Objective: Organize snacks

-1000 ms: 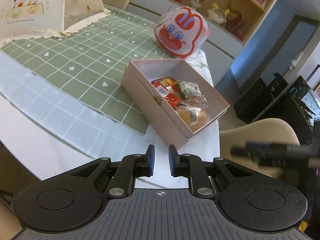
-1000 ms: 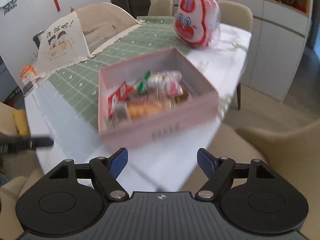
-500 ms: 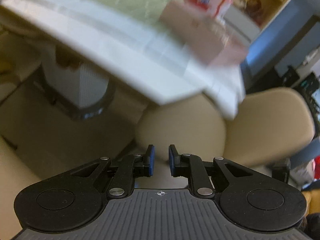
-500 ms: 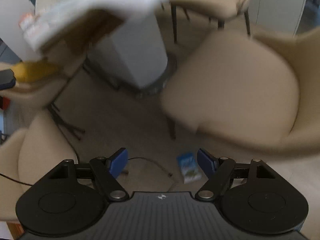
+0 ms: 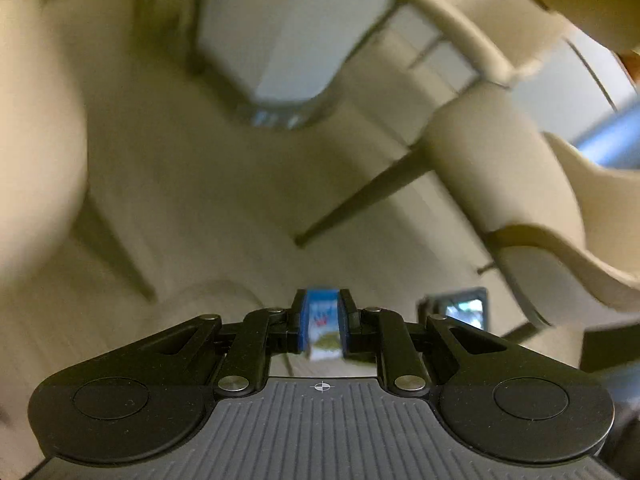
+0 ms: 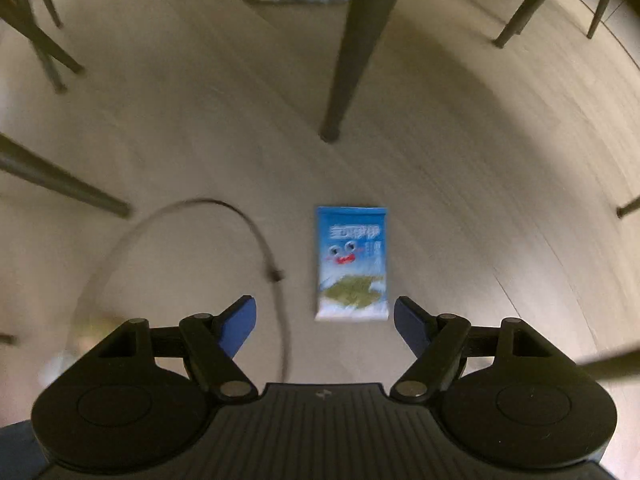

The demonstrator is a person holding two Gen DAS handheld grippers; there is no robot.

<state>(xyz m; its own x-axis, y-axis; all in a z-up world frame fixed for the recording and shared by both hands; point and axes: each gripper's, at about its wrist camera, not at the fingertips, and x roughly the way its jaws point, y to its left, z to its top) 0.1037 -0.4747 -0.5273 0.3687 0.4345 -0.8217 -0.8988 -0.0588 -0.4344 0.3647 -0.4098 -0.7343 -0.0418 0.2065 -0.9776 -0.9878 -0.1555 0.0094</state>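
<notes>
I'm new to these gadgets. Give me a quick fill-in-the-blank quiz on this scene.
1. The snack packet lies flat on the ____.
2. The packet's wrapper is mainly ____.
3. The right tool, just short of the packet, has its fingers ____.
Missing words: floor; blue; open.

The pale wood-grain floor (image 6: 460,168) carried everything in view. A blue snack packet (image 6: 352,264) lay flat on it, near the middle of the right wrist view. Just left of the packet a dark cable (image 6: 256,236) curved across the boards. Beyond the packet a dark chair leg (image 6: 352,52) stood on the floor, with more legs (image 6: 64,184) at the left and far right edges.
</notes>
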